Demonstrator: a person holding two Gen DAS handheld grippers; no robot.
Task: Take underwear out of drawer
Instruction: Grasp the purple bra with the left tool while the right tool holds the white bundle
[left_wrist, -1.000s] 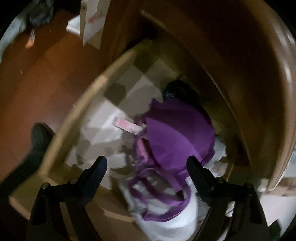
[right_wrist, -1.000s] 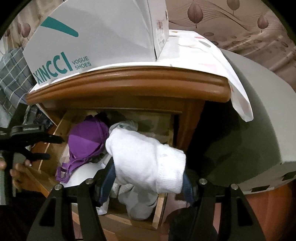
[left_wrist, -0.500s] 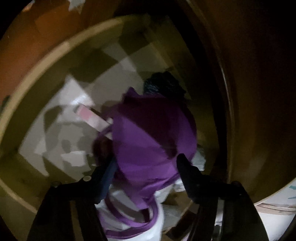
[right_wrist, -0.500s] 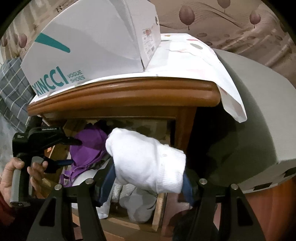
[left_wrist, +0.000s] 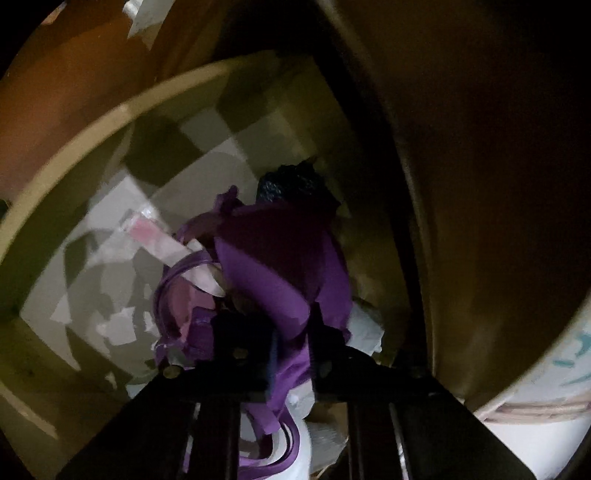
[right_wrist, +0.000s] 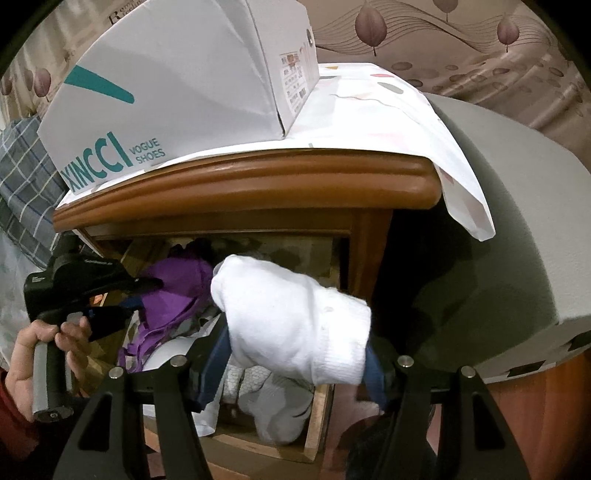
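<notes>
Drawer (right_wrist: 314, 417) stands open, clothes inside. Right gripper (right_wrist: 295, 354) clamps a white bundle (right_wrist: 295, 317), lifted above the drawer. Left gripper (left_wrist: 291, 332) is pinched tight on the purple bra (left_wrist: 280, 266), not yet lifted out.

The open drawer (right_wrist: 314, 417) is crowded: a purple bra (right_wrist: 173, 291) fills its eleven o'clock side, white garments (right_wrist: 273, 398) its six. The nightstand top (right_wrist: 258, 184) overhangs at twelve, leaving a low gap. The lined drawer floor (left_wrist: 110, 295) lies bare at nine.
</notes>
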